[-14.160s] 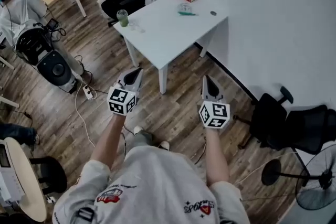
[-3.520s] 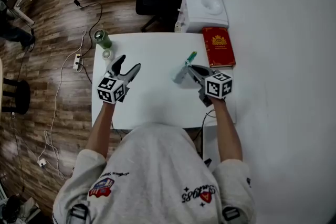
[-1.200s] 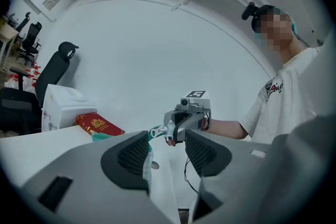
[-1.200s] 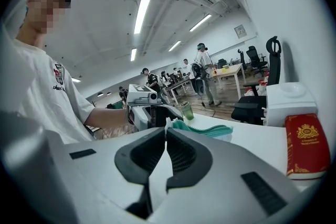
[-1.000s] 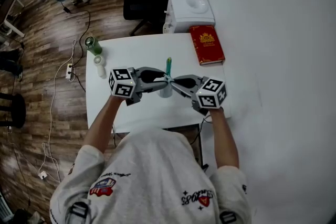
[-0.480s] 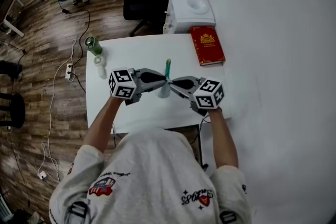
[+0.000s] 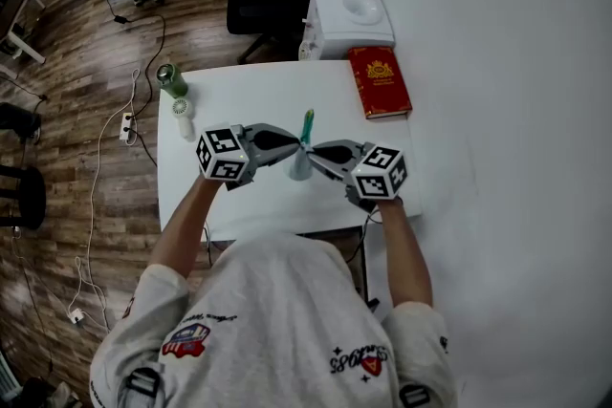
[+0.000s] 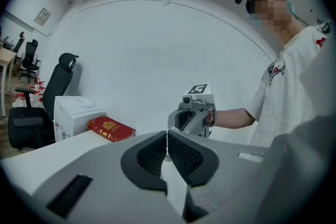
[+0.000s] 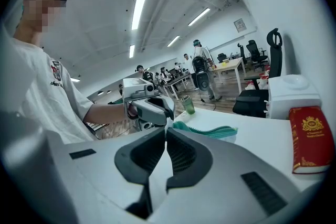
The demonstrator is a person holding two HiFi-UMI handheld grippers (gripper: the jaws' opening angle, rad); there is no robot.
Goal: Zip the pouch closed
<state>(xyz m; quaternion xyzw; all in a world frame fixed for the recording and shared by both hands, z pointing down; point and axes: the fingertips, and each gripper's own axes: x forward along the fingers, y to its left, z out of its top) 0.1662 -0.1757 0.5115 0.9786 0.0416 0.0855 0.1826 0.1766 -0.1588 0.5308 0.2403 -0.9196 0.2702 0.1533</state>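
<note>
Table (image 7: pixel 251 91), pouch (image 7: pixel 301 169) held between left tongs (image 7: pixel 297 144), right tongs (image 7: pixel 313 151)

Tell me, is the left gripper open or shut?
Shut. In its own view the left gripper has jaws pressed together, pinching a thin pale edge of the pouch.

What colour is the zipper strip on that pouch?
The zipper strip is teal green, clearest in the right gripper view.

The pouch (image 7: pixel 302 165) is over the table's (image 7: pixel 239 105) middle, book (image 7: pixel 380 81) behind it rightward (bottle (image 7: pixel 172 81) at far-left corner).
</note>
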